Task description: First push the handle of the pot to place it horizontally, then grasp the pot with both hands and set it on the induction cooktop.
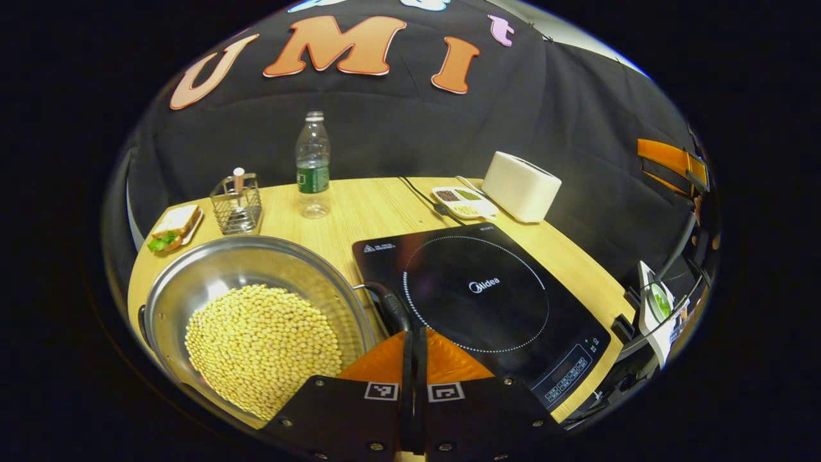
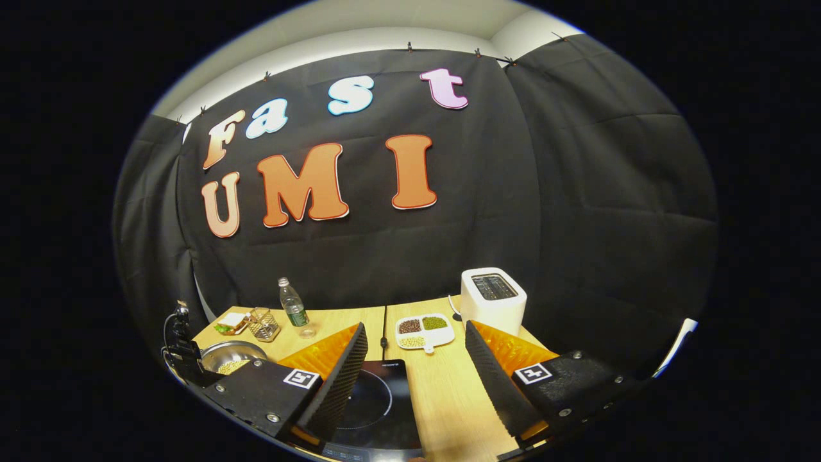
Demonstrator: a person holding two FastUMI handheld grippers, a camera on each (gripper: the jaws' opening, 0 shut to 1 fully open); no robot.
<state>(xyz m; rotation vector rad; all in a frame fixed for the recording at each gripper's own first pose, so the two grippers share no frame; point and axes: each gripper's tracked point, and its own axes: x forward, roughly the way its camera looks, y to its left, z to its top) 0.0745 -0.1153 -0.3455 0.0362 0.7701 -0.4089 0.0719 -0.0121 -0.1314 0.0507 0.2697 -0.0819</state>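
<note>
Black cloth hangs behind a wooden table [image 1: 359, 212] that carries everything in sight. On the table's near left side, in the left gripper view, sits a steel pot [image 1: 256, 308] filled with yellow beans [image 1: 263, 346]; its dark handle [image 1: 391, 308] sticks out toward the black induction cooktop [image 1: 481, 301] and lies over that cooktop's near left edge, while the pot itself stands beside the cooktop, not on it. The left gripper [image 1: 414, 346] hangs just at the handle's end, its two fingers pressed together with nothing between them. Farther back stand a water bottle [image 1: 313, 163], a wire basket [image 1: 237, 205], a sandwich on a plate [image 1: 174, 228], a divided dish of grains [image 1: 465, 202] and a white toaster [image 1: 521, 186]. In the right gripper view, the right gripper [image 2: 417, 372] is held above the cooktop with its fingers spread wide, grasping nothing.
</note>
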